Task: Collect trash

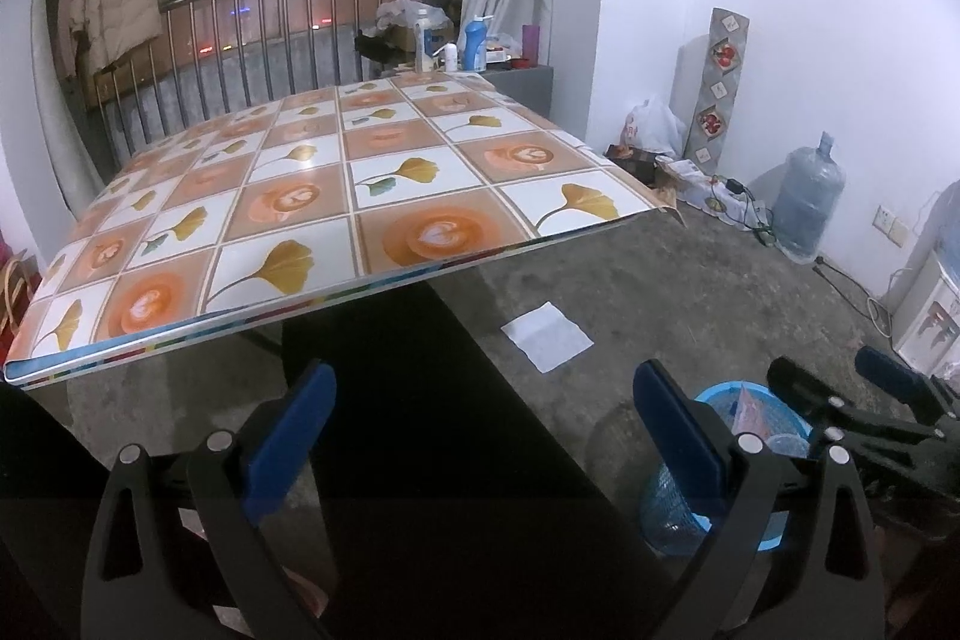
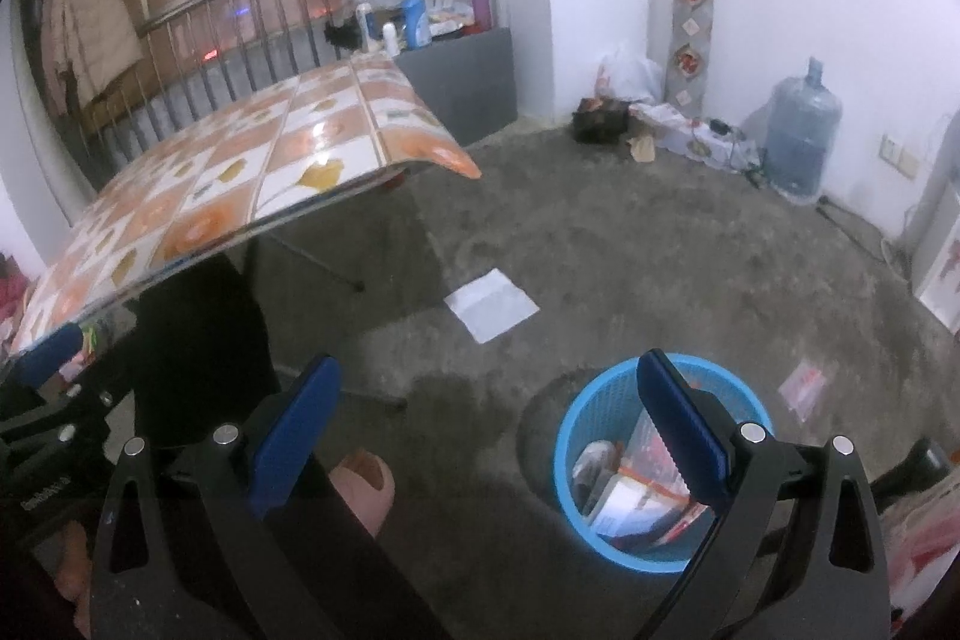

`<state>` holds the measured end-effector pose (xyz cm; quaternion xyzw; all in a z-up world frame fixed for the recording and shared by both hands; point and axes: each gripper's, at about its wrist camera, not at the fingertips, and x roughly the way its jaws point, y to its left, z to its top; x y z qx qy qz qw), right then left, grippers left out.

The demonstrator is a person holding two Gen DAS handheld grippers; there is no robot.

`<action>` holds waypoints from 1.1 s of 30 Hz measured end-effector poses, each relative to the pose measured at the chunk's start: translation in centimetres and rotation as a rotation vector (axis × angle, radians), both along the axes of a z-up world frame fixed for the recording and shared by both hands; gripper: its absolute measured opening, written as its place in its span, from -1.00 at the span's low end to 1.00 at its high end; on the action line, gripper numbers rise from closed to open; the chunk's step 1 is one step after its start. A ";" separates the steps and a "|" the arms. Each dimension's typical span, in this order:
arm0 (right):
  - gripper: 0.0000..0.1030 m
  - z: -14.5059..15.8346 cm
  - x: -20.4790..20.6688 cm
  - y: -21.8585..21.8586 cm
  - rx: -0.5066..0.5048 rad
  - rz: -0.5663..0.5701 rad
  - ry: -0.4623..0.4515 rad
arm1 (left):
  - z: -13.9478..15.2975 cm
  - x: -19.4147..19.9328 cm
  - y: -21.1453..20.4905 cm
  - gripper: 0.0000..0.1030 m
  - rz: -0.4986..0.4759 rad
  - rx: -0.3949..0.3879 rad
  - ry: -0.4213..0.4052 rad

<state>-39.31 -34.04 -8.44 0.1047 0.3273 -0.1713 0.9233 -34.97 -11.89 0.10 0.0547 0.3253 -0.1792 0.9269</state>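
Mostly done, by the look of it. Blue mesh plastic wastebasket stands on the grey concrete floor and already holds several items: crumpled wrappers, printed packets, something clear, contents hard to tell apart. Two pieces remain loose on the floor: a flat white square paper napkin, beyond the basket and near the table's shadow, and a small clear plastic wrapper with red print, lying to the right of the basket and apart from it.

Left gripper, black frame with blue pads, has its fingers spread wide with nothing between them; it hangs below the edge of the folding table with a glossy orange-and-white tile-pattern cover, whose top shows no trash in either view. Right gripper is likewise wide apart and empty, held above the floor with its right finger overlapping the basket's rim in view; whether it touches cannot be told.

Judgement: table portion looks finished, floor portion left. Likely next is a reach for the napkin or the wrapper. Both lie flat on rough concrete, so getting a finger under an edge could be fiddly.
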 end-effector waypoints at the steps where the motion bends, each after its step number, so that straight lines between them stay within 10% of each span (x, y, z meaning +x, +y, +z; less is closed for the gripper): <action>1: 0.84 -0.2 0.2 0.0 -0.001 0.002 0.013 | 0.0 0.0 0.0 0.89 0.000 -0.001 -0.001; 33: 0.84 -1.1 0.2 -1.4 0.077 -0.003 0.045 | 0.3 0.0 -0.2 0.90 -0.001 -0.004 0.005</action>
